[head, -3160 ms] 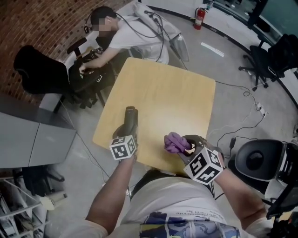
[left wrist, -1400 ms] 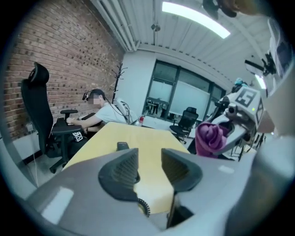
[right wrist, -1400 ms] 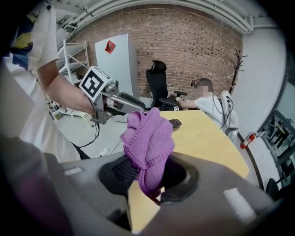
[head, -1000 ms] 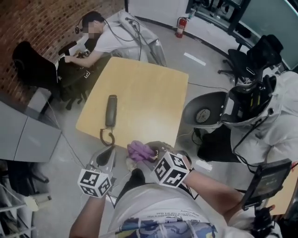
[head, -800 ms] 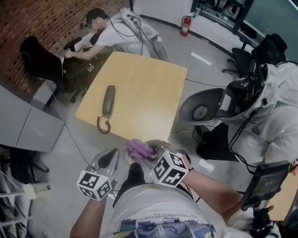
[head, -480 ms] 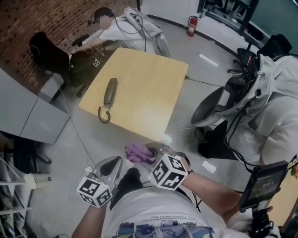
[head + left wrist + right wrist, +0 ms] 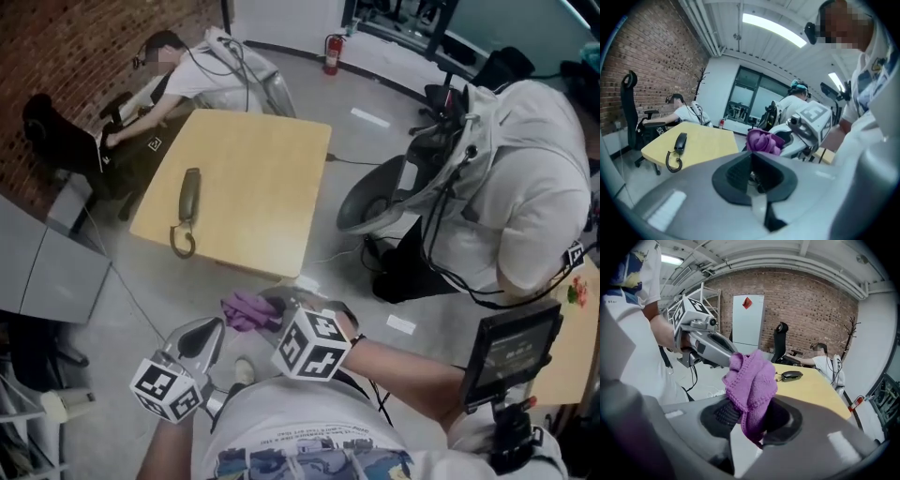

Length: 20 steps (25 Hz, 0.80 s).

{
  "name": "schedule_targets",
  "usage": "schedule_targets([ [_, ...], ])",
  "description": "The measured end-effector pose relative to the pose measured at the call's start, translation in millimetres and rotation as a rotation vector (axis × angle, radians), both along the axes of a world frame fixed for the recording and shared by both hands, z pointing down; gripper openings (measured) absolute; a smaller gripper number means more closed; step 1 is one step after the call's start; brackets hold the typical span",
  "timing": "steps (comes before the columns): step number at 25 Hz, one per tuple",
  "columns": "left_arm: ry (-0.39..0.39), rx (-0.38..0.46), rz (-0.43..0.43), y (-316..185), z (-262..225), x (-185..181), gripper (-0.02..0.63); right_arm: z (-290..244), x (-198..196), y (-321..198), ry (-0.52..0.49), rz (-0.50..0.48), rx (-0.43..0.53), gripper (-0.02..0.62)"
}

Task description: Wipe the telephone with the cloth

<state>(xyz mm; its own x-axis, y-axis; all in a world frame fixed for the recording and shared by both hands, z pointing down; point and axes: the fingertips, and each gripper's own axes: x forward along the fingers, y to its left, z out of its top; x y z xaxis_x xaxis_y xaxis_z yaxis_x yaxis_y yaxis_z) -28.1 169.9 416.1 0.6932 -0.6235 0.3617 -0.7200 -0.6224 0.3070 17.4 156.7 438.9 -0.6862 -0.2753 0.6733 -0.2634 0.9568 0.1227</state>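
Right claw is clamped on the purple cloth, which bunches up above the jaws and hangs a short tail below them. Left claw, just beside it at the wearer's left, has its jaws pressed together with nothing between them. From the head view both claws are close in front of the wearer's body, over the grey floor and short of the table's near edge, the marker cubes facing up. Beyond them stands the pale wooden table, set at an angle. On it, near its left edge, lies the telephone, a dark handset resting flat and lengthwise, well apart from both claws and from the cloth. Its coiled cord loops at the end nearer the wearer. To the right of the table a person in a white jacket bends over a grey shell chair. At the far left corner of the table a seated person leans forward beside a brick wall. A red fire extinguisher stands on the floor further back.
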Motion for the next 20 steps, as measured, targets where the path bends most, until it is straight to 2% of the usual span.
schedule_targets([
  [6, 0.04, 0.002, 0.036, 19, -4, -42, 0.003, -2, -45, 25, 0.002, 0.032, -0.003, 0.123],
  [13, 0.042, -0.005, 0.069, 44, 2, -86, 0.003, 4, -88, 58, 0.011, 0.048, -0.01, 0.123],
  [20, 0.051, -0.008, 0.152, 54, 7, -127, 0.003, 0, -131, 68, 0.008, 0.128, -0.007, 0.121],
])
